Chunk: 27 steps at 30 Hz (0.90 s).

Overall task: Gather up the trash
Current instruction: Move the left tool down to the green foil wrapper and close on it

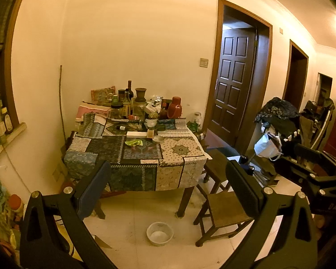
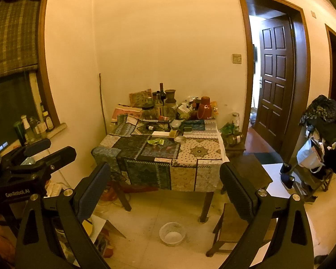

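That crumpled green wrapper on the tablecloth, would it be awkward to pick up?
The green wrapper looks thin and creased, so probably floppy and very light. It lies nearly flat on the tablecloth, so a tool may slide it or snag cloth.

Centre frame, the table is draped in a patchwork cloth (image 1: 132, 150), matt and woven, with printed panels. On it lies a crumpled green wrapper (image 1: 134, 143) with a slight plastic sheen, beside a small shiny metal dish (image 1: 158, 138). Toward the wall stand glossy glass bottles (image 1: 128, 103), a matt earthen-looking vase (image 1: 140, 94) and a smooth red plastic flask (image 1: 175, 108). The table legs (image 1: 185, 201) and the stools (image 1: 221, 213) at lower right are dark wood, dull and worn. The paneled door (image 1: 234, 83) at upper right is varnished wood with a soft gloss. The floor tiles (image 1: 132, 228) look smooth and faintly reflective; the basin (image 1: 160, 233) on them is pale matt plastic. The gripper fingers (image 1: 242, 183) are matt black plastic with bright metal screws.
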Each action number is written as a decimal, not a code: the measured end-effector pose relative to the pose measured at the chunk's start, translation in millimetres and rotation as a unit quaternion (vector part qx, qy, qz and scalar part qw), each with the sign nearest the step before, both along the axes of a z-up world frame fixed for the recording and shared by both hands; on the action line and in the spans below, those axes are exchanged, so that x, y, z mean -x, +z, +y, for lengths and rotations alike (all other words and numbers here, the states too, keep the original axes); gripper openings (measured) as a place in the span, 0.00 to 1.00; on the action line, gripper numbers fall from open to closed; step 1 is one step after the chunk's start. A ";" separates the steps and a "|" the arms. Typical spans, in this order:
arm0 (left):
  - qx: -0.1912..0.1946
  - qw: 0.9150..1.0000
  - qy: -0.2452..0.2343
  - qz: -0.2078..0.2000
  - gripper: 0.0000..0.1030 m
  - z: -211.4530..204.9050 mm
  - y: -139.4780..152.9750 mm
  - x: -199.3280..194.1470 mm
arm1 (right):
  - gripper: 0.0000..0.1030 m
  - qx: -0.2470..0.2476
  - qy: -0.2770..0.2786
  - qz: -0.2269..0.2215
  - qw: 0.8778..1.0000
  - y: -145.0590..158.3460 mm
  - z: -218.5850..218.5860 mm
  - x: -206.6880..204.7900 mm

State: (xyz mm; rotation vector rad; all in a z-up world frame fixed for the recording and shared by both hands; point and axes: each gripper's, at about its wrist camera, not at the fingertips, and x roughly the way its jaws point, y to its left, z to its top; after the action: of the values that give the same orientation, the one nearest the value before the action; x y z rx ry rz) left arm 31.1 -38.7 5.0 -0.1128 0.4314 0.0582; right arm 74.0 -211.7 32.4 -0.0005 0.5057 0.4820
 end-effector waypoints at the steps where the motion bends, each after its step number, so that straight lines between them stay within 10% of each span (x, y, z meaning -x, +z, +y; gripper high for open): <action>1: 0.001 1.000 0.000 0.000 1.00 -1.8 -0.4 -3.0 | 0.94 -0.001 -0.002 0.000 1.000 -0.3 -1.9 -1.1; 27: 0.019 1.000 0.020 0.003 0.95 82.3 -19.7 -181.6 | 0.94 0.014 -0.078 0.037 0.996 -24.0 48.7 -157.8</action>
State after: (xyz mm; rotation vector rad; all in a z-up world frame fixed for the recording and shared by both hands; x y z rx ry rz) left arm 212.7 43.6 -14.6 -0.1579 0.4366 0.0896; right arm 231.9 -163.0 8.4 0.0306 0.5800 0.3232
